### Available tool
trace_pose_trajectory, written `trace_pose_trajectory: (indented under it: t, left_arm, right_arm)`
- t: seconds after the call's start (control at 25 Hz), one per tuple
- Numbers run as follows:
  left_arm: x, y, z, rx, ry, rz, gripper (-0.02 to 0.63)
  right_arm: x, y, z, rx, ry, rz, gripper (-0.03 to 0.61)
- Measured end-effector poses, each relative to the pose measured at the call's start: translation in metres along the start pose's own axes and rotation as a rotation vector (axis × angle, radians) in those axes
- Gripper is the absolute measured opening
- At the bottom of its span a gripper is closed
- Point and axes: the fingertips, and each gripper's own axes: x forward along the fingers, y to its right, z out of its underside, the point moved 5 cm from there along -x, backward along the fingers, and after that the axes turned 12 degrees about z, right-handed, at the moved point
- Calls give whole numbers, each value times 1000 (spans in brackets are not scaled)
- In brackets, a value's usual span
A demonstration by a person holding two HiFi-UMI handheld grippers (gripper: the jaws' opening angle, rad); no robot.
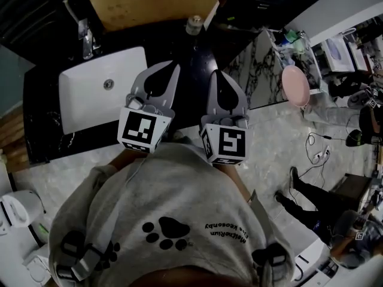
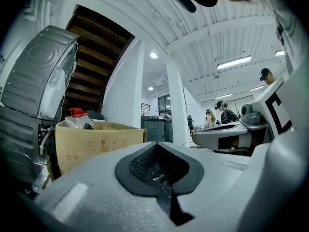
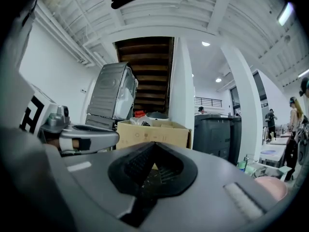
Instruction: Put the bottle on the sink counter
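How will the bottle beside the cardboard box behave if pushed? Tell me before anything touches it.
The bottle stands upright on the dark counter and shows only a small round top from above, so it is probably narrow-based and apt to tip if pushed high. Being round, it would likely roll once down. Its weight cannot be judged here.
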Motion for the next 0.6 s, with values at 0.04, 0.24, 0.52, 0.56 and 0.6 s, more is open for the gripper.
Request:
trace_pose_trajectory:
  t: [0.04,0.24,0.52,0.56,0.6]
  left_arm:
    - [0,1,-3,9,2,-4,-3]
    - [1,7,-8,31,5,-23,-3]
    - [4,7,-5,27,1,-29,-3]
    - [4,7,-5,27,2,-28,-3]
    - [4,7,-5,31,3,-27,-3]
  right_arm:
    - [0,2,-1,-14,-1,1,2]
    - [4,5,4,-57,6,-25,2]
    - [9,2,10,-48,17,-66,0]
    - [9,2,9,-48,21,-69,1]
    - [9,1,7,-49,26,-71,1]
